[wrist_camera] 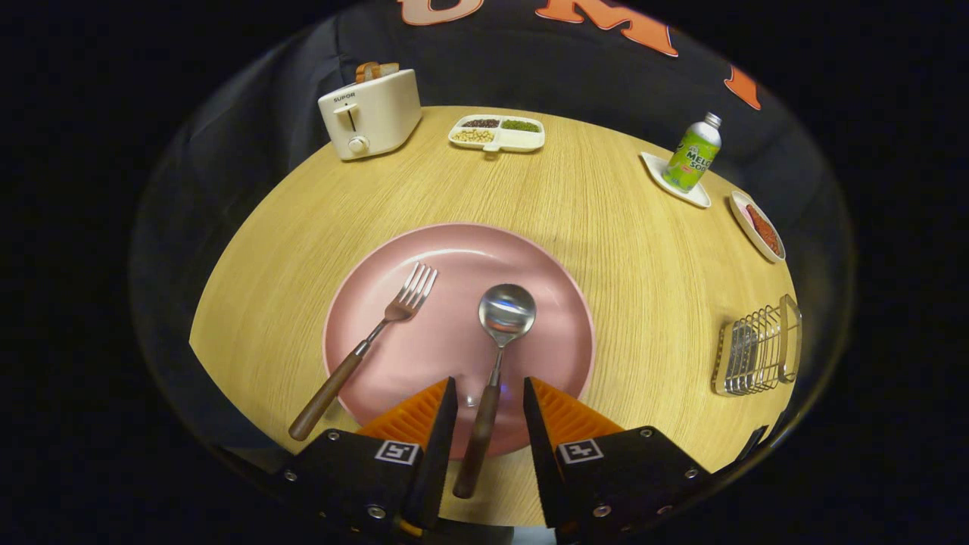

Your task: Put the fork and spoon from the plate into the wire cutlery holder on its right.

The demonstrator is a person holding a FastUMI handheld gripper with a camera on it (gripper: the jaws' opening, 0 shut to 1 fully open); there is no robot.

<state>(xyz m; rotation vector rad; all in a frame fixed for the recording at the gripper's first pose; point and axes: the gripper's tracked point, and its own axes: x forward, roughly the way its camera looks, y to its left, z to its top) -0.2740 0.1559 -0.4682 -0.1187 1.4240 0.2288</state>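
Reading "SUPOR", toaster [371, 113]; gripper [490, 397] open astride spoon [496, 356] handle.

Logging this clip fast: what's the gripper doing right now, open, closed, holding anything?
Gripper: open, fingers either side of the spoon handle, not pressing it; holding nothing.

A matt, smooth pink plate [454, 265] lies on a pale wood-grain table [606, 227], bearing a fork [367, 344] and spoon [496, 348] of shiny metal with brown wooden handles, while at lower right the cutlery holder [757, 350] is glinting metal wire.
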